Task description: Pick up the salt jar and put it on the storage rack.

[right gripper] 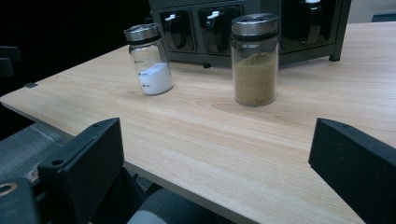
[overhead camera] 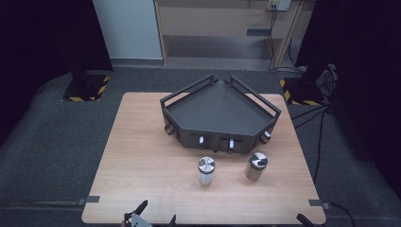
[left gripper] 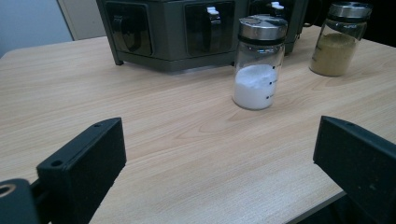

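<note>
Two glass shaker jars with metal lids stand upright on the wooden table [overhead camera: 142, 156], in front of a dark grey angular rack [overhead camera: 220, 111]. One jar holds white powder [overhead camera: 206, 171] [left gripper: 259, 63] [right gripper: 149, 60], the other brown powder [overhead camera: 256, 166] [left gripper: 340, 39] [right gripper: 255, 60]. My left gripper [overhead camera: 157, 213] [left gripper: 219, 158] is at the table's near edge, open, facing the white jar from a distance. My right gripper [overhead camera: 302, 218] [right gripper: 217, 158] hangs open just off the near right edge, facing the brown jar. Neither holds anything.
The rack's front [left gripper: 187, 32] [right gripper: 252, 28] has recessed slots with small knobs. Grey tape tabs [overhead camera: 90, 199] mark the table's near corners. On the floor stand black posts on hazard-striped bases [overhead camera: 87, 87], with cables [overhead camera: 317, 113] at the right and a shelf unit [overhead camera: 222, 28] behind.
</note>
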`<action>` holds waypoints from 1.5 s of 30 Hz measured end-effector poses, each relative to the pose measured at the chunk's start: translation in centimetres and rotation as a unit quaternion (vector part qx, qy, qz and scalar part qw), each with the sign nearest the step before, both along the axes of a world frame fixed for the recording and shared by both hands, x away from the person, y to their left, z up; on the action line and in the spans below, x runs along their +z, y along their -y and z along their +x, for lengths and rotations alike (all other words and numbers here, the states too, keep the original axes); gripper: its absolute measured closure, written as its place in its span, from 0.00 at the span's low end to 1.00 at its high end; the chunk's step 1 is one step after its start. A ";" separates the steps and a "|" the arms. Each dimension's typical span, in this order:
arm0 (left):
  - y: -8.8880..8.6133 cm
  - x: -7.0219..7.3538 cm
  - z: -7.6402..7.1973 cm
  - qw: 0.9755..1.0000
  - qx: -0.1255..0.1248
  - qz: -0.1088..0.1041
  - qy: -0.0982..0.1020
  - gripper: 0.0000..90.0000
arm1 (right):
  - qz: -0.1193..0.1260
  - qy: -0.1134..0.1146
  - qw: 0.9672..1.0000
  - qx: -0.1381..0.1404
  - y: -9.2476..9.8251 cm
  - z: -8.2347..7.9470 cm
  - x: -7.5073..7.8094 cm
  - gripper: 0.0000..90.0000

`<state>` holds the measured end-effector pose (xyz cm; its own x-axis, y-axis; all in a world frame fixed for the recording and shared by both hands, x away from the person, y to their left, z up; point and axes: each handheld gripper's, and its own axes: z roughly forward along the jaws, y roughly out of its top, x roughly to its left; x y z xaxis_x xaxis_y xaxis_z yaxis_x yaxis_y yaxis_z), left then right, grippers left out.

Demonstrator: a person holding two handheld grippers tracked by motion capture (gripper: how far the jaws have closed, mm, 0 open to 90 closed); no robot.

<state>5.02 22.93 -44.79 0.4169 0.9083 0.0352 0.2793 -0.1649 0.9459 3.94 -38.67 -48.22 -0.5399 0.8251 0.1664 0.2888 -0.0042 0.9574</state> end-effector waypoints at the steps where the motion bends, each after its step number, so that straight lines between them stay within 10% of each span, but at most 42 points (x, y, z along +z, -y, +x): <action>1: 0.0 0.0 0.0 1.000 0.000 0.001 0.000 0.01 | 0.000 0.000 1.000 0.000 0.0 0.0 0.0 0.04; 22: 0.6 0.6 0.7 0.999 -0.033 -0.016 0.022 0.01 | 0.004 -0.001 1.000 0.000 -0.2 0.0 0.1 0.04; 45: 5.5 1.5 9.2 0.997 -0.070 -0.020 0.015 0.00 | 0.008 0.006 1.000 -0.001 0.3 0.0 0.2 0.04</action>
